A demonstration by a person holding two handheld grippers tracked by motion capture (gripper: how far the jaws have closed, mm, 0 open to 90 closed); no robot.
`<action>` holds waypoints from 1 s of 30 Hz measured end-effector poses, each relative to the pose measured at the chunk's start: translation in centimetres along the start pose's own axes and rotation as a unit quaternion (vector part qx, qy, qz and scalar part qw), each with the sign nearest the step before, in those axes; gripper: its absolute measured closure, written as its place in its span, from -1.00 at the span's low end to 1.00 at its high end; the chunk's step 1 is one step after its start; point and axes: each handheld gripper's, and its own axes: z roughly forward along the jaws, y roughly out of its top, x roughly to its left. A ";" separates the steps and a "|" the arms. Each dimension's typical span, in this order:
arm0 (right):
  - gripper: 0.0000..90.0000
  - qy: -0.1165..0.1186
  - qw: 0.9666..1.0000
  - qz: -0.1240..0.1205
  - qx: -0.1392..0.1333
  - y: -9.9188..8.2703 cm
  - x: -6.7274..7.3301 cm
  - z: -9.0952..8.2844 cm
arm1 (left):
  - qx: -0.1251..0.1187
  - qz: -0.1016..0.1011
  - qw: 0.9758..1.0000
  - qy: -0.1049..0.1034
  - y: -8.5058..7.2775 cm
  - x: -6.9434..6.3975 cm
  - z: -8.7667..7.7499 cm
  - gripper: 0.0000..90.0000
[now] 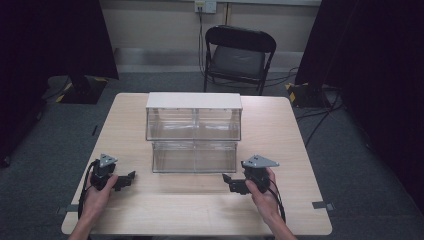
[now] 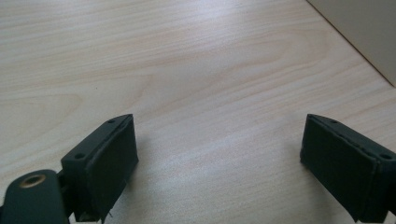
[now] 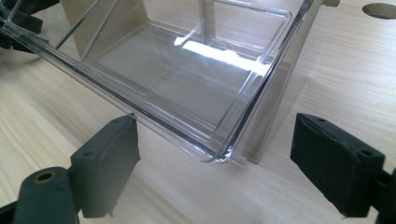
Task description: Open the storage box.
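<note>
A clear plastic two-tier bin unit (image 1: 194,131) with a white top stands in the middle of the wooden table (image 1: 280,130). My left gripper (image 1: 131,176) rests low on the table to the left of its bottom tier, jaws wide apart over bare wood (image 2: 219,154). My right gripper (image 1: 226,178) sits just in front of the bottom tier's right end, open. In the right gripper view the bottom bin's clear front corner (image 3: 219,151) lies close ahead between the jaws, and the bin looks empty.
A black folding chair (image 1: 237,57) stands behind the table. Dark curtains hang at both sides, and cables run on the grey floor at the right. Bare wood lies along the table's front and both sides of the bins.
</note>
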 end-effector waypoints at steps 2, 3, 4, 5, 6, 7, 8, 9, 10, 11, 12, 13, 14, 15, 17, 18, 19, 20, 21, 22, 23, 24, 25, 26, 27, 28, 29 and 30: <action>-0.67 -0.001 1.000 -0.001 -0.005 0.1 0.0 -0.1 | 0.000 0.000 1.000 0.000 0.0 0.0 0.0 -0.77; -0.67 0.000 1.000 0.001 -0.005 0.1 0.0 -0.1 | 0.000 0.000 1.000 0.000 0.0 0.0 0.0 -0.77; -0.67 0.001 1.000 0.000 -0.006 0.1 0.0 -0.2 | 0.000 0.000 1.000 0.000 0.0 0.0 0.0 -0.77; -0.67 0.001 1.000 0.000 -0.006 0.1 0.0 -0.2 | 0.000 0.000 1.000 0.000 0.0 0.0 0.0 -0.77; -0.67 0.001 1.000 0.001 -0.006 0.2 0.0 -0.2 | 0.000 0.000 1.000 0.000 0.0 0.0 0.0 -0.77; -0.67 0.001 1.000 0.000 -0.006 0.1 0.0 -0.2 | 0.000 0.000 1.000 0.000 0.0 0.0 0.0 -0.77; -0.67 0.001 1.000 0.000 -0.006 0.1 0.0 -0.1 | 0.000 0.000 1.000 0.000 0.0 0.0 0.0 -0.77; -0.67 0.002 1.000 0.000 -0.006 0.1 0.0 -0.1 | 0.000 0.000 1.000 0.000 0.0 0.0 0.0 -0.77; -0.67 0.003 1.000 0.001 -0.007 0.1 0.0 -0.2 | 0.000 0.000 1.000 0.000 0.0 0.0 0.0 -0.77; -0.67 0.003 1.000 0.001 -0.008 0.2 0.0 -0.2 | 0.000 0.000 1.000 0.000 0.0 0.0 0.0 -0.77; -0.67 0.004 1.000 0.002 -0.008 0.2 0.0 -0.2 | 0.000 0.000 1.000 0.000 0.0 0.0 0.0 -0.77; -0.67 0.005 1.000 0.002 -0.009 0.2 0.0 -0.3 | 0.000 0.000 1.000 0.000 0.0 0.0 0.0 -0.77; -0.67 0.006 1.000 0.002 -0.009 0.2 0.0 -0.3 | 0.000 0.000 1.000 0.000 0.0 0.0 0.0 -0.77; -0.67 0.007 1.000 0.003 -0.010 0.3 0.0 -0.3 | 0.000 0.000 1.000 0.000 0.0 0.0 0.0 -0.77; -0.67 0.007 1.000 0.002 -0.011 0.3 0.1 -0.3 | 0.000 0.000 1.000 0.000 0.0 0.0 0.0 -0.77; -0.67 0.005 1.000 0.003 -0.012 0.3 0.1 -0.3 | 0.000 0.000 1.000 0.000 0.0 0.0 0.0 -0.77; -0.67 0.005 1.000 0.001 -0.014 0.3 0.1 -0.3 | 0.000 0.000 1.000 0.000 0.0 0.0 0.0 -0.77; -0.67 0.005 1.000 0.001 -0.013 0.4 0.1 -0.3 | 0.000 0.000 1.000 0.000 0.0 0.0 0.0 -0.77; -0.67 0.005 1.000 0.002 -0.014 0.4 0.0 -0.3 | 0.000 0.000 1.000 0.000 0.0 0.0 0.0 -0.77; -0.67 0.006 1.000 0.002 -0.015 0.4 0.0 -0.3 | 0.000 0.000 1.000 0.000 0.0 0.0 0.0 -0.77; -0.67 0.006 1.000 0.002 -0.015 0.4 0.0 -0.4 | 0.000 0.000 1.000 0.000 0.0 0.0 0.0 -0.77; -0.67 0.006 1.000 0.002 -0.015 0.4 0.0 -0.4 | 0.000 0.000 1.000 0.000 0.0 0.0 0.0 -0.77; -0.67 0.006 1.000 0.003 -0.016 0.5 0.0 -0.4 | 0.000 0.000 1.000 0.000 0.0 0.0 0.0 -0.77; -0.67 0.007 1.000 0.003 -0.015 0.5 0.0 -0.4 | 0.000 0.000 1.000 0.000 0.0 0.0 0.0 -0.77; -0.67 0.008 1.000 0.003 -0.015 0.5 0.0 -0.4 | 0.000 0.000 1.000 0.000 0.0 0.0 0.0 -0.77; -0.67 0.008 1.000 0.004 -0.014 0.5 0.0 -0.4 | 0.000 0.000 1.000 0.000 0.0 0.0 0.0 -0.77; -0.67 0.008 1.000 0.004 -0.014 0.5 0.0 -0.4 | 0.000 0.000 1.000 0.000 0.0 0.0 0.0 -0.77; -0.67 0.009 1.000 0.002 -0.014 0.6 0.0 -0.4 | 0.000 0.000 1.000 0.000 0.0 0.0 0.0 -0.77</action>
